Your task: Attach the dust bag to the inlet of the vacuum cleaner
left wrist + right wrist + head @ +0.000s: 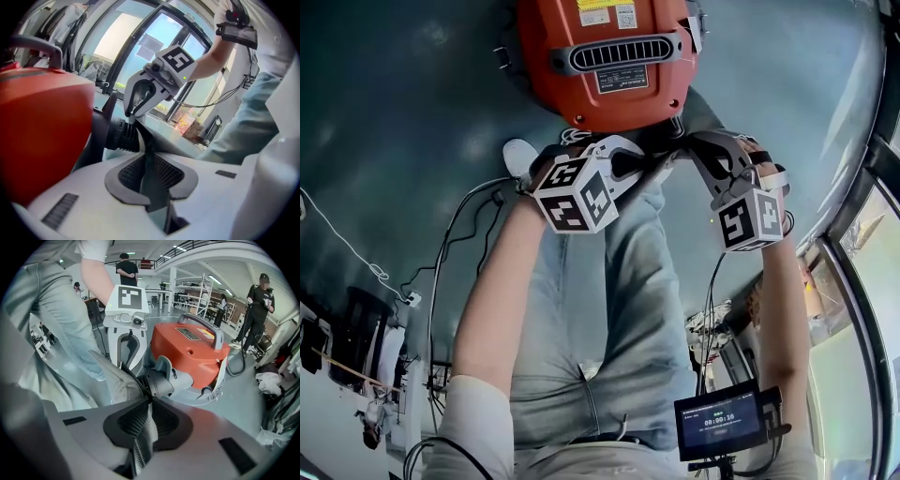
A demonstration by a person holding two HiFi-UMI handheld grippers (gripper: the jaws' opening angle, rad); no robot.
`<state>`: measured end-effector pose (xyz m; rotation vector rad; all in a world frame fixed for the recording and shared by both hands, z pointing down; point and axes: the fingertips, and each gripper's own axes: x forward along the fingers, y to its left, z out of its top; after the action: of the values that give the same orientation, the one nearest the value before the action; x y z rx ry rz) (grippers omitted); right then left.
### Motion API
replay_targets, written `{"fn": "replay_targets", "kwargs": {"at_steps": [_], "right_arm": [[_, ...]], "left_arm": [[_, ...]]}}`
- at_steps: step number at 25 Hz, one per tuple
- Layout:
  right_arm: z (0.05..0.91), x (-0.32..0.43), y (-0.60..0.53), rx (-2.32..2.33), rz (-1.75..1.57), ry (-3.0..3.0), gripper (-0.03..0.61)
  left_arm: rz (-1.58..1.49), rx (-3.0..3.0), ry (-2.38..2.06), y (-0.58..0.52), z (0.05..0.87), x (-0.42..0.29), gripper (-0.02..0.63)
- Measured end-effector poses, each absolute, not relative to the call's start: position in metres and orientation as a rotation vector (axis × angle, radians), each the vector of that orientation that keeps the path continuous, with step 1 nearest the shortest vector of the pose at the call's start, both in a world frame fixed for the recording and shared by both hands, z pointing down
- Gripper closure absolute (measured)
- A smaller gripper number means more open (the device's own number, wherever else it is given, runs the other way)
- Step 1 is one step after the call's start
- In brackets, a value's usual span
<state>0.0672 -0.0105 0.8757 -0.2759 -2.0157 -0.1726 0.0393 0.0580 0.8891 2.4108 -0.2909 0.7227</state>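
Now, vacuum cleaner [581, 98]: orange body on the grey floor [394, 112], at 12 o'clock in the head view, with a grey handle [201, 329] on top.
Inlet [159, 384]: black ribbed tube sticking out of the body's lower side toward the person. In the right gripper view it lies at 12 o'clock from the jaws.
Dust bag [119, 383]: grey woven fabric bunched at 10 o'clock from the inlet, its edge touching the inlet's mouth. I cannot tell whether it is seated on the tube.
Left gripper [147, 173]: jaws pressed together on a thin dark fold of the dust bag. The fold runs up toward 12 o'clock and reaches the inlet.
Right gripper [147, 420]: jaws pinching the grey fabric, which hangs down between the pads toward 6 o'clock.
The 2 grippers: close together just under the vacuum cleaner, 1 on each side of the inlet. In the head view the left one's marker cube is at 11 o'clock from centre and the right one's at 3 o'clock.
Person: jeans [619, 309] fill the middle of the head view.
Monitor [719, 422]: small screen at 5 o'clock in the head view.
Cables [441, 272]: black loops on the floor at 8 o'clock.
Bystander [257, 310]: stands in dark clothes at 2 o'clock in the right gripper view, well apart.
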Motion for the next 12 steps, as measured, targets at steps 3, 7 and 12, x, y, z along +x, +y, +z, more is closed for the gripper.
{"fn": "replay_targets", "kwargs": {"at_steps": [3, 7, 12], "right_arm": [[0.876, 0.067, -0.01, -0.267, -0.172, -2.011, 0.561], [0.875, 0.066, -0.01, -0.246, -0.146, -2.019, 0.561], [0.868, 0.074, -0.002, -0.322, -0.187, -2.005, 0.561]], "left_arm": [[0.68, 2.391, -0.283, 0.057, 0.887, 0.041, 0.558], [0.719, 2.469, -0.33, 0.052, 0.89, 0.047, 0.555], [0.83, 2.454, -0.61, 0.04, 0.897, 0.028, 0.594]]}}
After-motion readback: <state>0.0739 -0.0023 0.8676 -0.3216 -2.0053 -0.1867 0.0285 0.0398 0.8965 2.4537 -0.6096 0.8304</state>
